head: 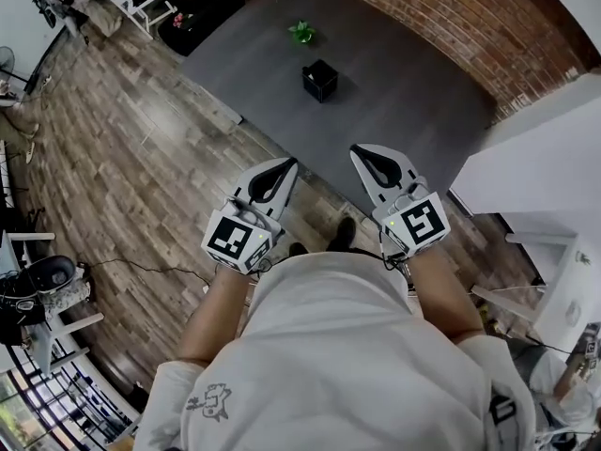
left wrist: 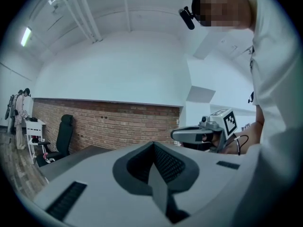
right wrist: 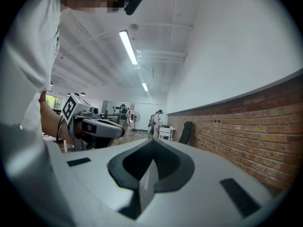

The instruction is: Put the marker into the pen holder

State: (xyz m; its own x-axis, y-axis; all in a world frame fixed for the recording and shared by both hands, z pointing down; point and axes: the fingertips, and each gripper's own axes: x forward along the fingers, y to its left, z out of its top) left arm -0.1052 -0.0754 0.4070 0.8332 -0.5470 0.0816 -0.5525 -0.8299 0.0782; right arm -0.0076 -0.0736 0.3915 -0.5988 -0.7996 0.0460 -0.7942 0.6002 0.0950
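Left gripper (head: pixel 287 166) and right gripper (head: pixel 359 152) are both empty with jaws together, held level by the chest, likely just approaching. Pen holder (head: pixel 319 80) stands on the surface (head: pixel 423 92), well apart from them. The green item (head: pixel 300 33) beyond it may be the marker, but it is too small to tell.

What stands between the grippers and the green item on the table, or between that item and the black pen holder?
The pen holder itself sits on the table between the right gripper and the green item; the left gripper has a clearer line. Nothing visible lies between item and holder.
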